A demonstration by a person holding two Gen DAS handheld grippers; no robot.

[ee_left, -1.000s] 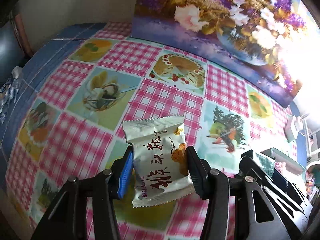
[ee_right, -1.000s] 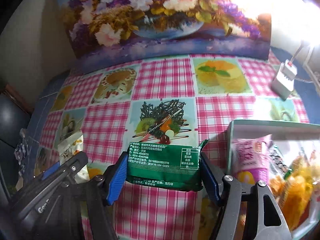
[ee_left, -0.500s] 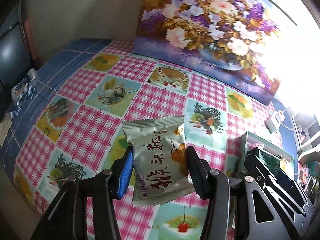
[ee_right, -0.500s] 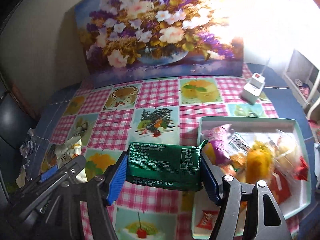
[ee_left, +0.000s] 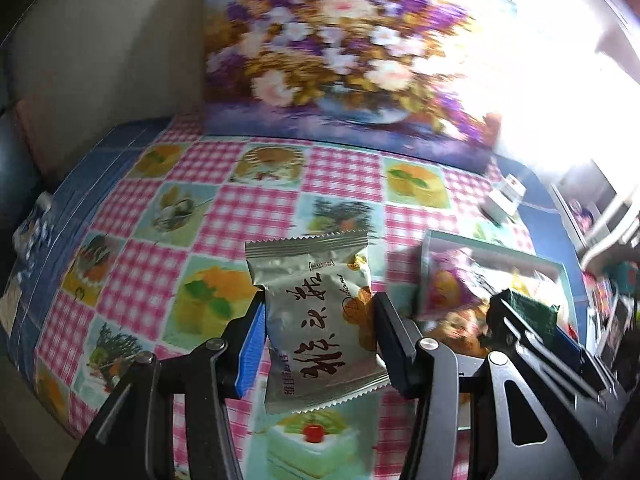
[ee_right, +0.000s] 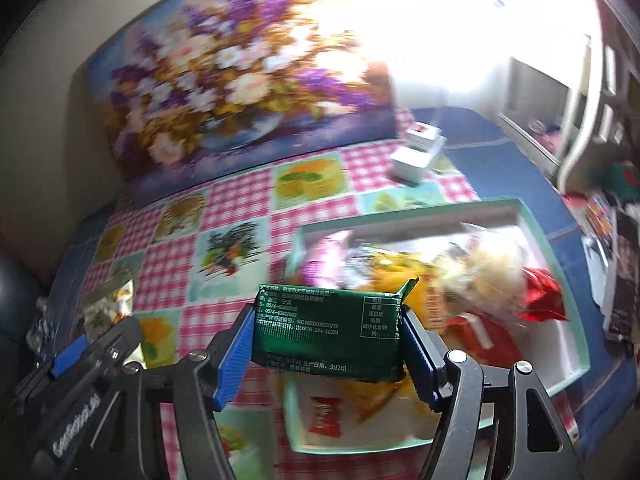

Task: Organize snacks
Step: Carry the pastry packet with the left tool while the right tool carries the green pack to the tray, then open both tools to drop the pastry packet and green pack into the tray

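Right tool [ee_right: 328,340] clamped across the ends of a green packet [ee_right: 326,334], held in the air over the near-left part of the snack box [ee_right: 576,364]; left tool [ee_left: 318,344] likewise closed on a silver packet [ee_left: 316,320], above the checked counter [ee_left: 168,264] just left of the box. To do this well, I'd say carry the green packet further in over the bare white floor of the box, lower it close before parting the fingers, and lay it flat beside the heaped wrappers, not on top. The silver packet should wait until the right tool is clear, since the two tools sit close together and could bump.
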